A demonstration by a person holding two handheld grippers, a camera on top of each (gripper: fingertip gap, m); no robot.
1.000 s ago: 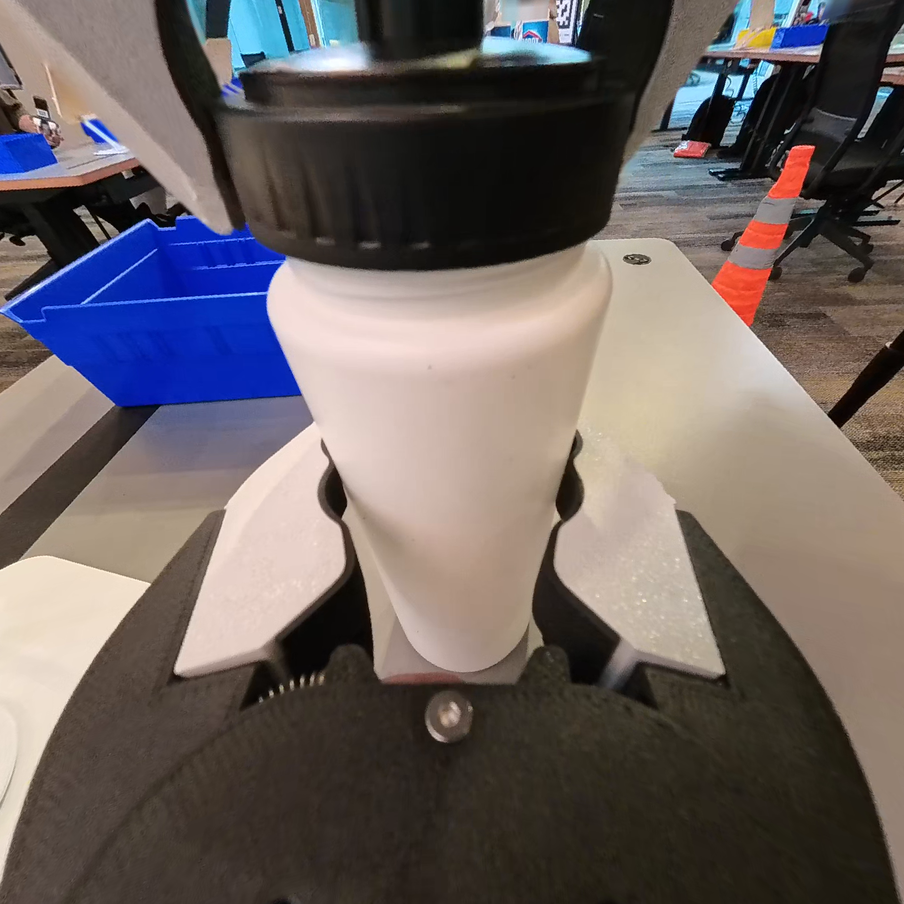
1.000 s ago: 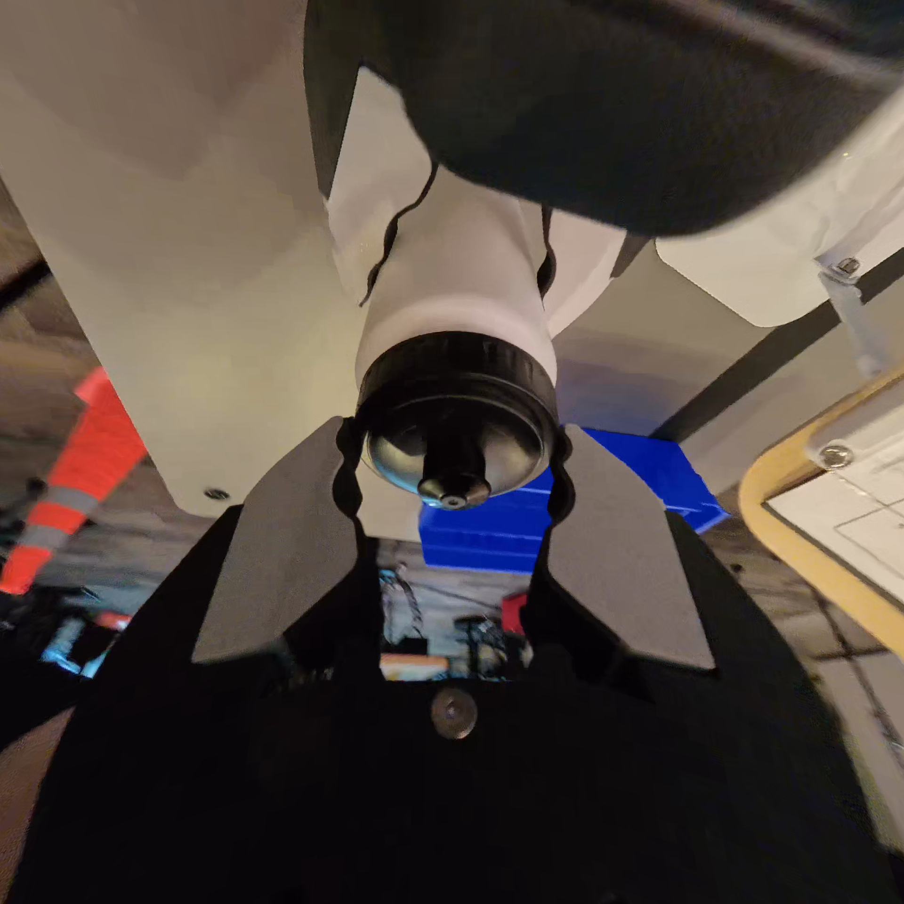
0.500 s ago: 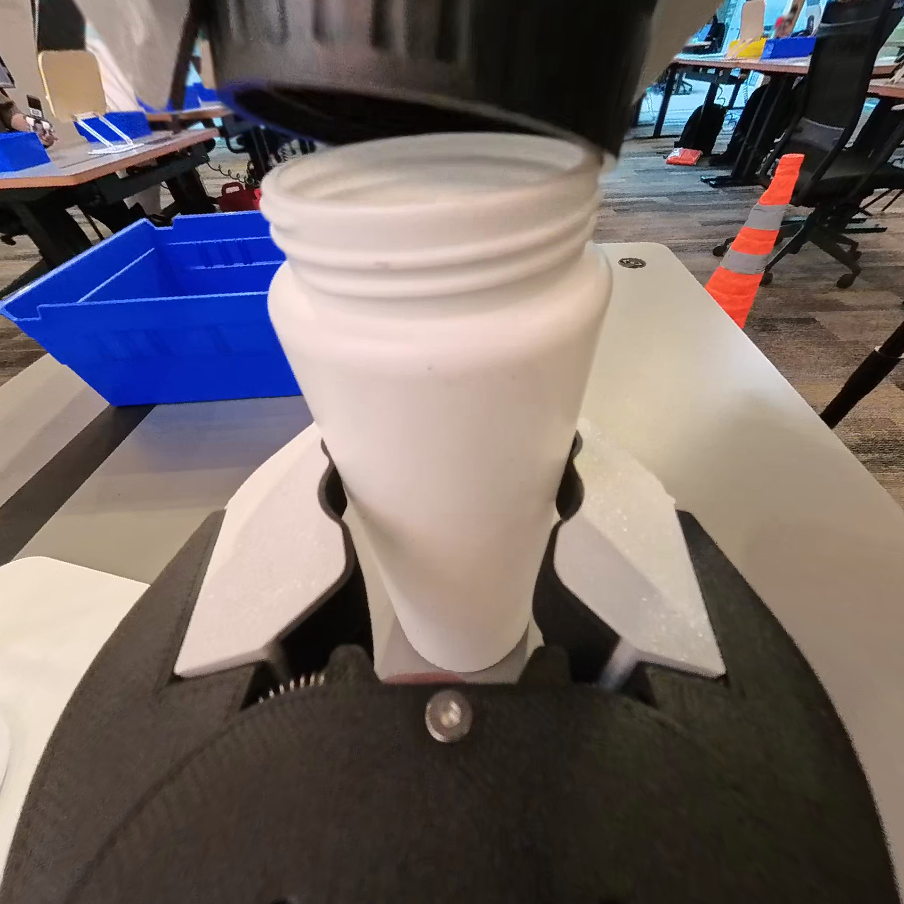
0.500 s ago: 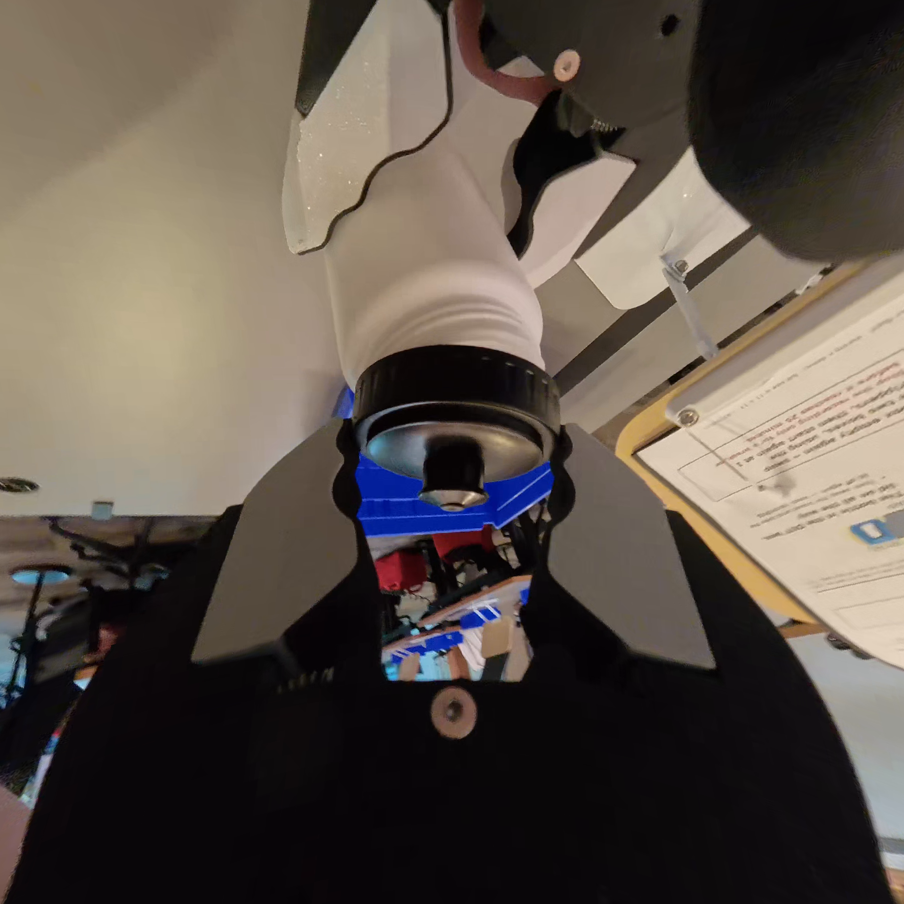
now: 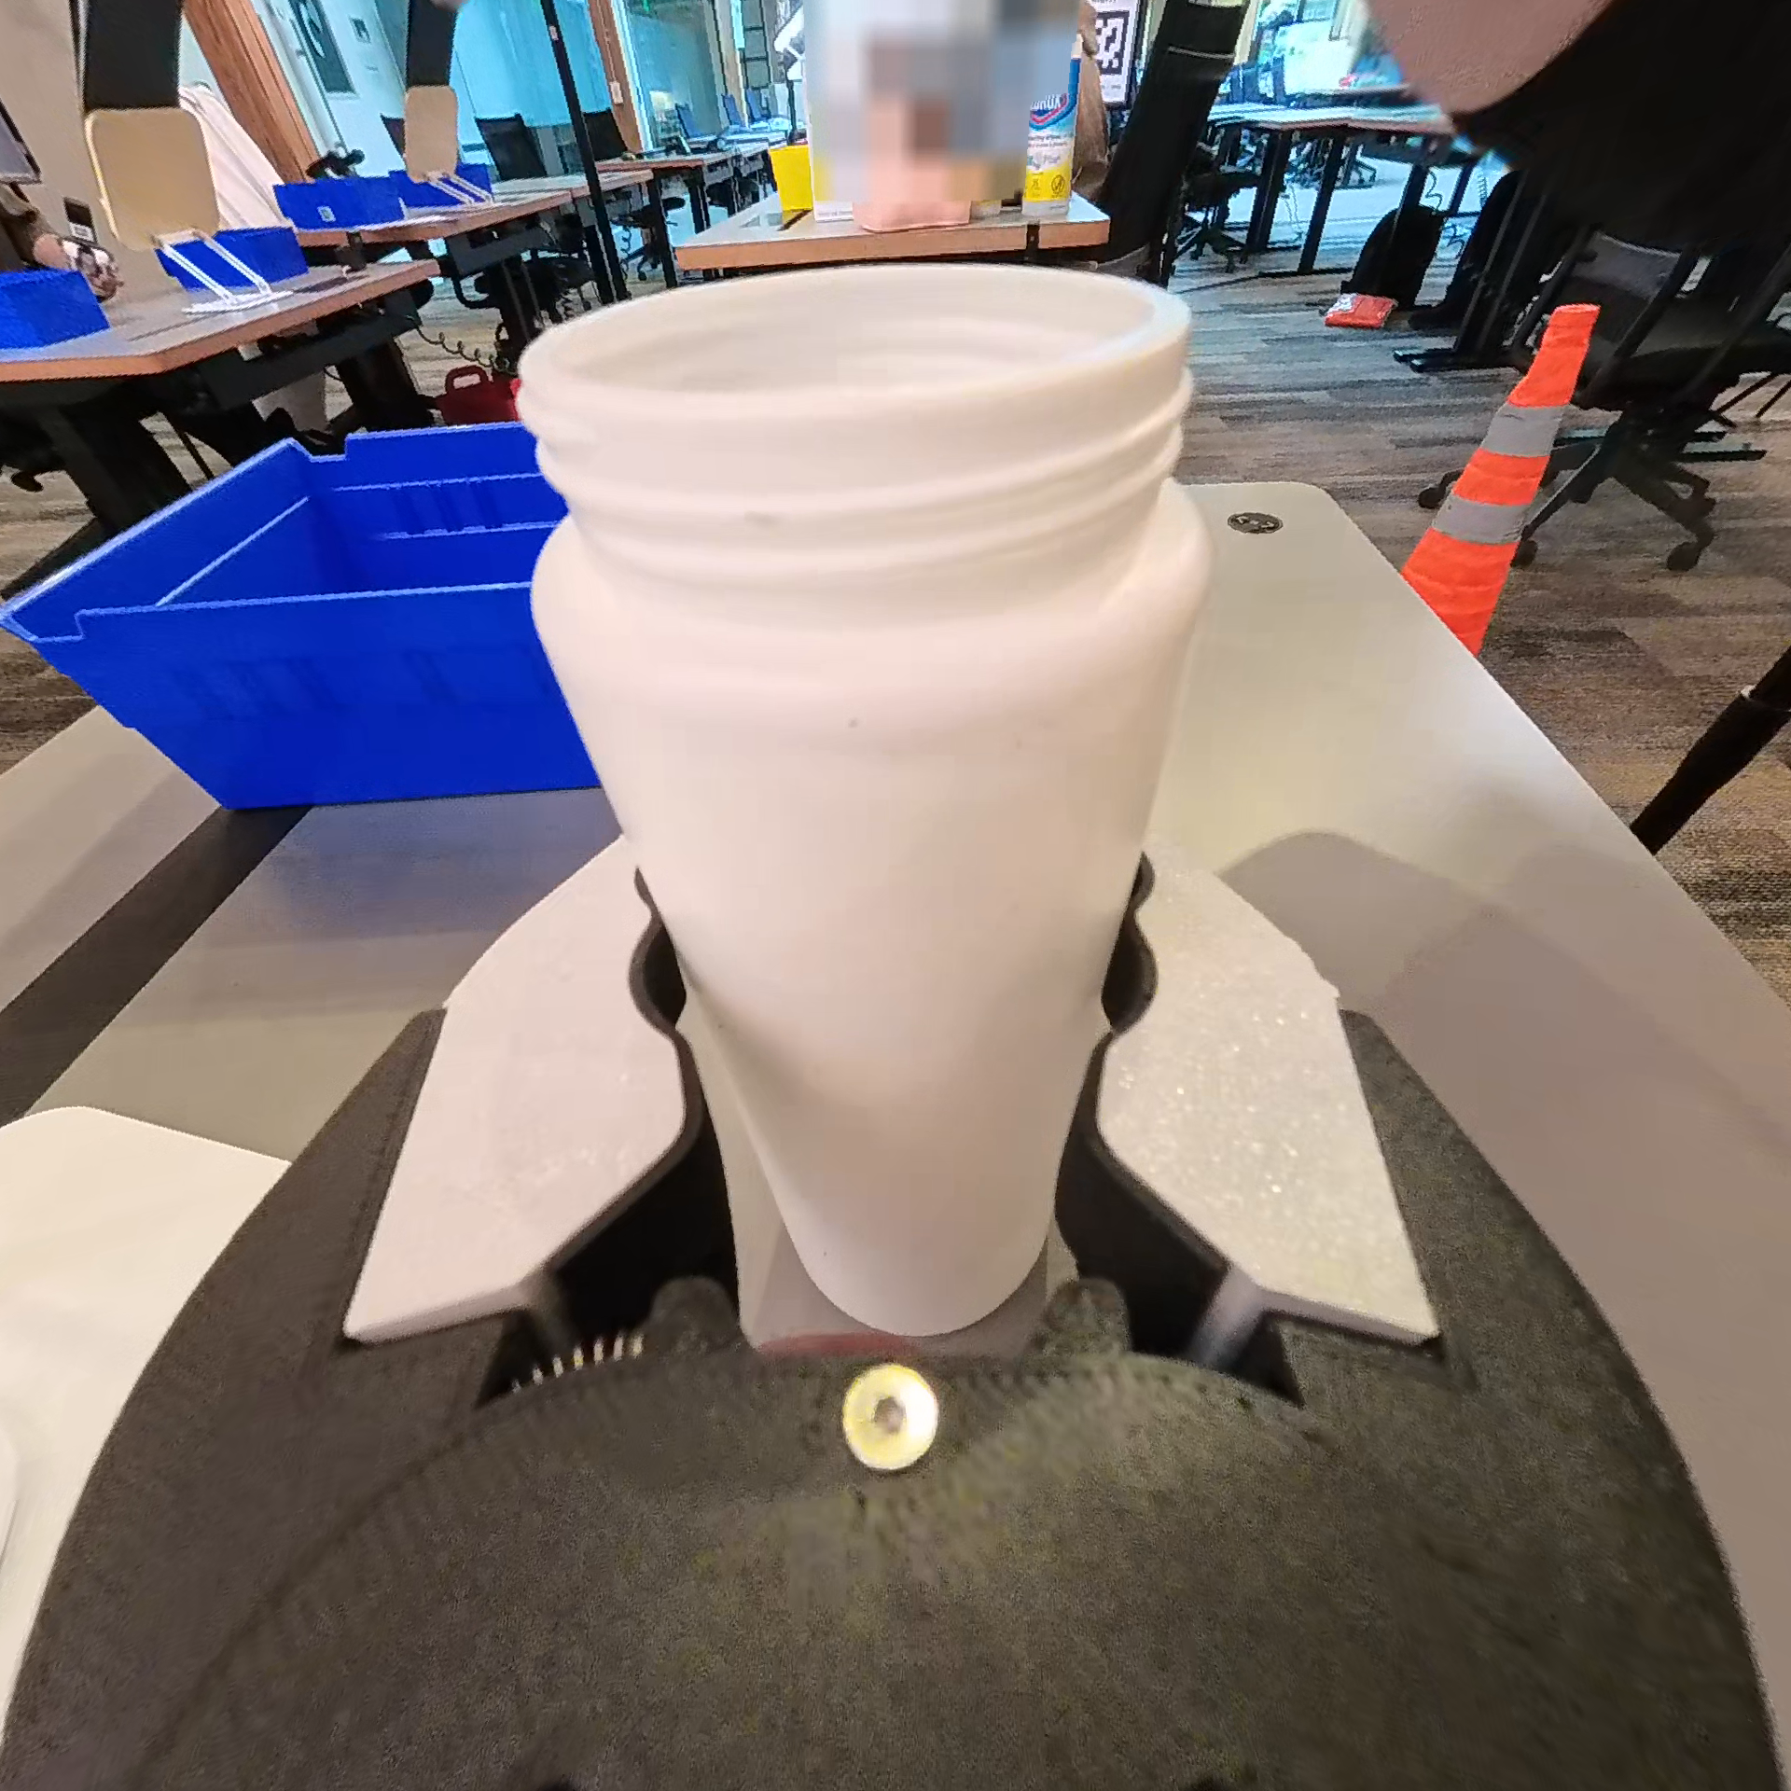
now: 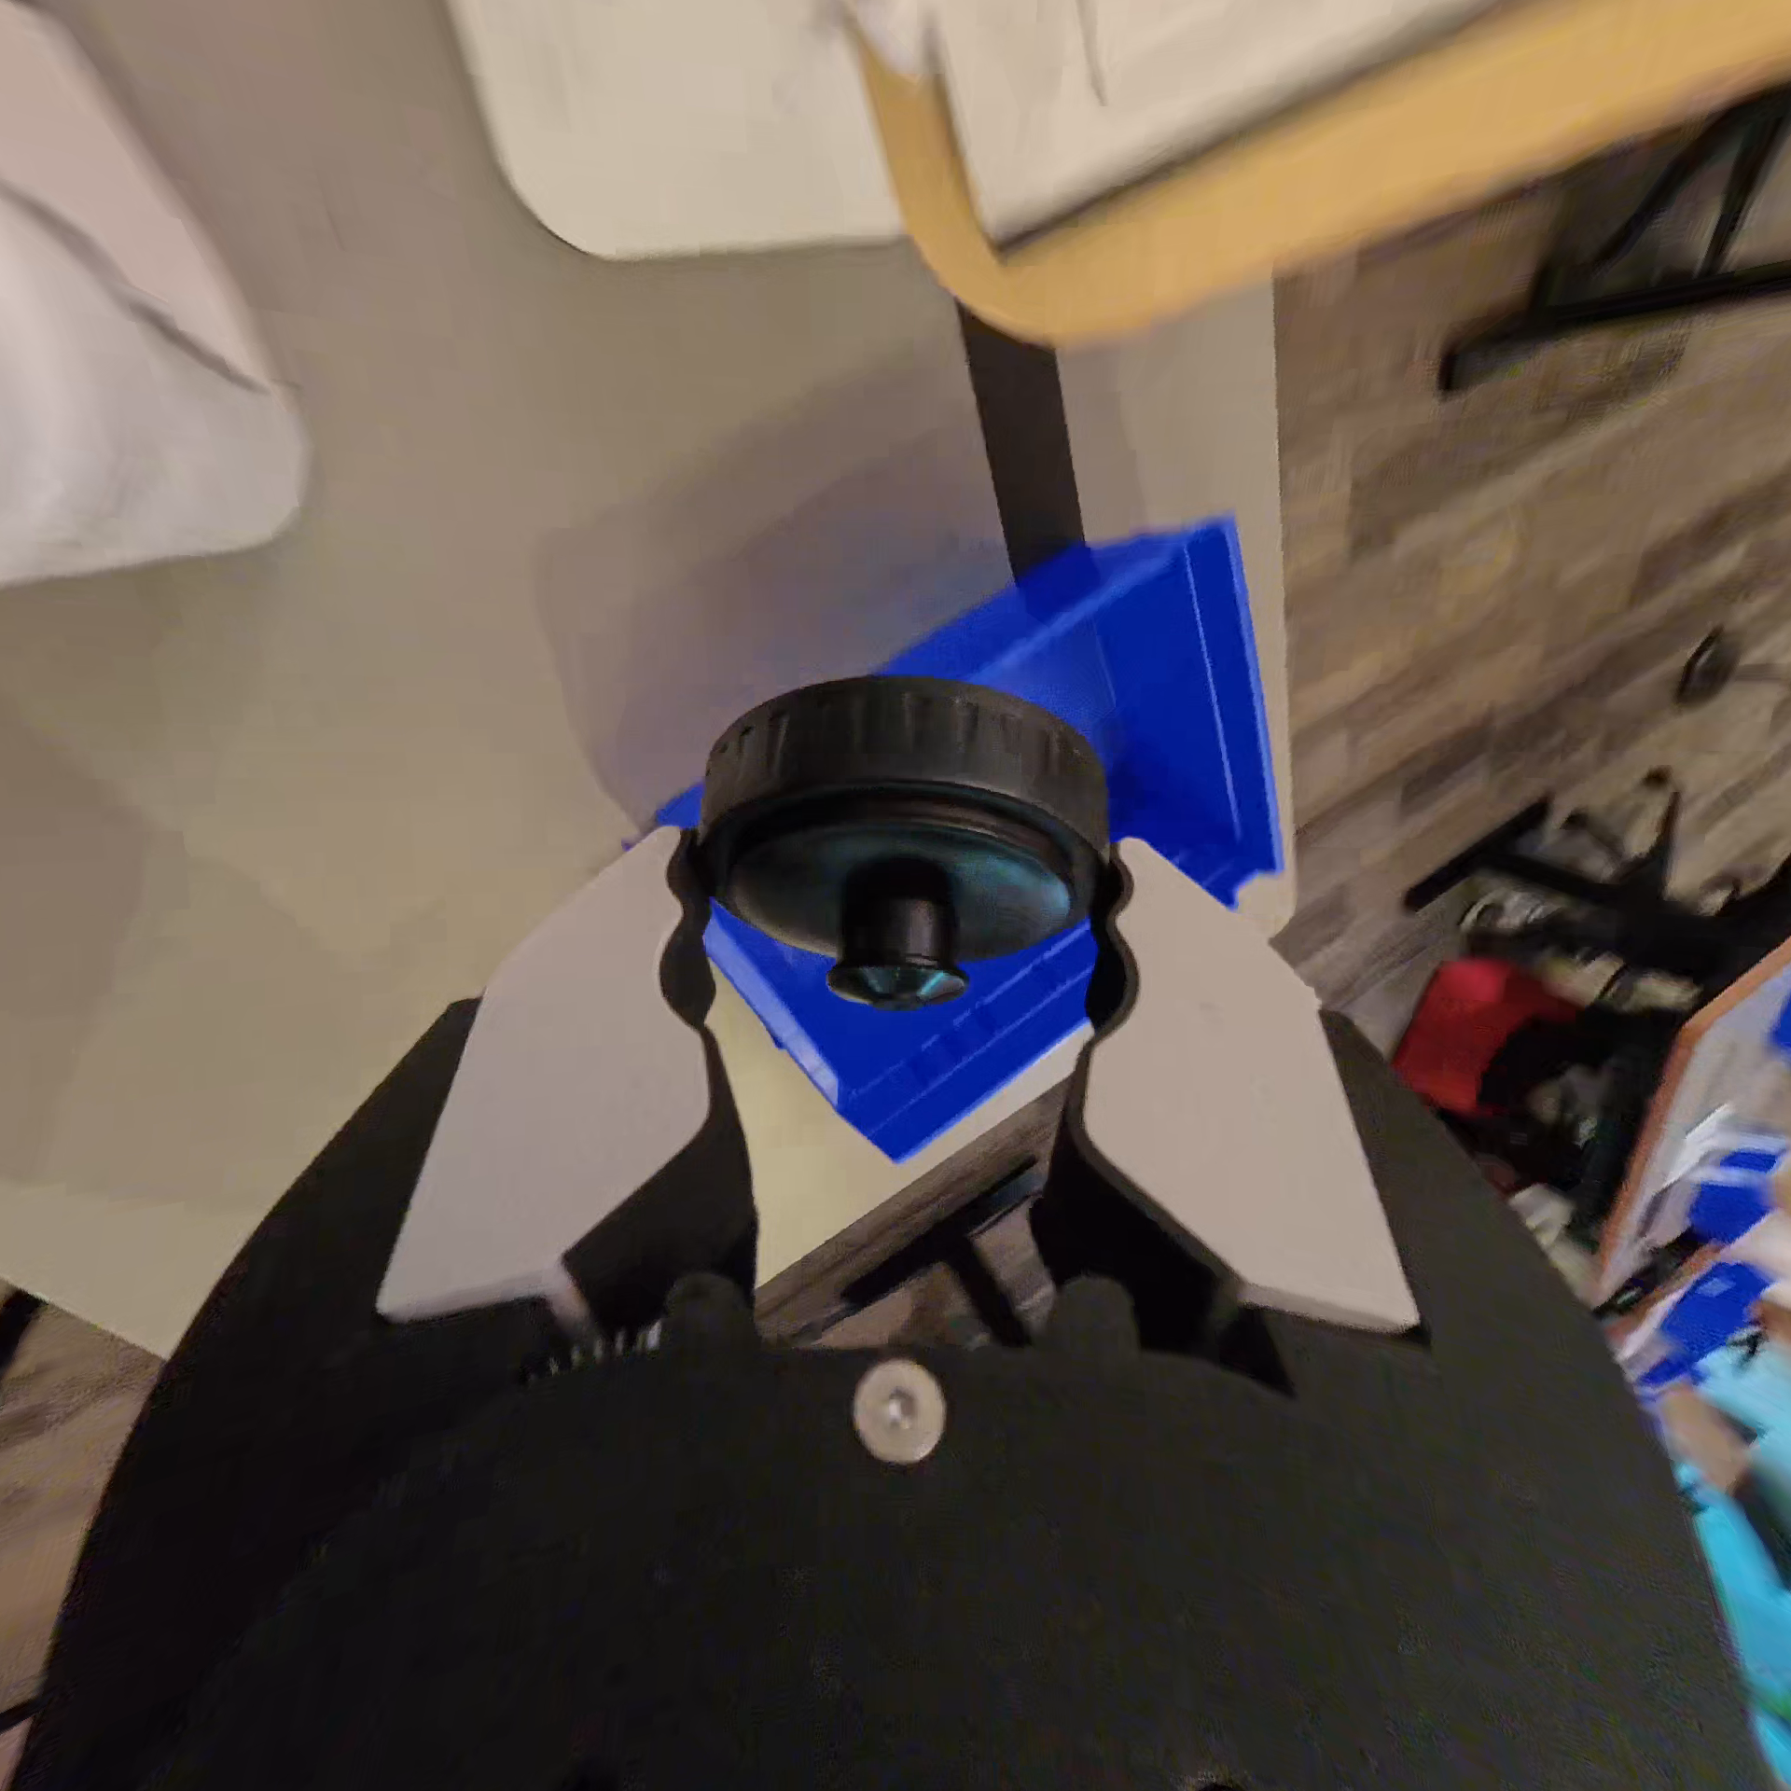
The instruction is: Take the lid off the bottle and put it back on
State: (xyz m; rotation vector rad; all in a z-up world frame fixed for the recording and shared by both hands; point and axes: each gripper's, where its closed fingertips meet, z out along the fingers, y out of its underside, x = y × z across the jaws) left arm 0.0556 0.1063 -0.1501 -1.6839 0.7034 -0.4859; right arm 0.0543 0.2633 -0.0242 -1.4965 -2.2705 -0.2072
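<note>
Small print – on the far white canister (image 5: 1050, 145) label only.

Your left claw (image 5: 887, 969) shows pale grey speckled fingers (image 5: 543, 1134) on a black, grainy body, and between them stands a plain white plastic bottle (image 5: 872, 775). Your right claw (image 6: 896, 872) has the same grey-on-black scheme around a glossy black ribbed round lid (image 6: 901, 795). Behind sits a bright blue plastic bin (image 5: 320, 630) on the light grey desk (image 5: 1357, 698), beside an orange traffic cone with grey bands (image 5: 1497, 475).
</note>
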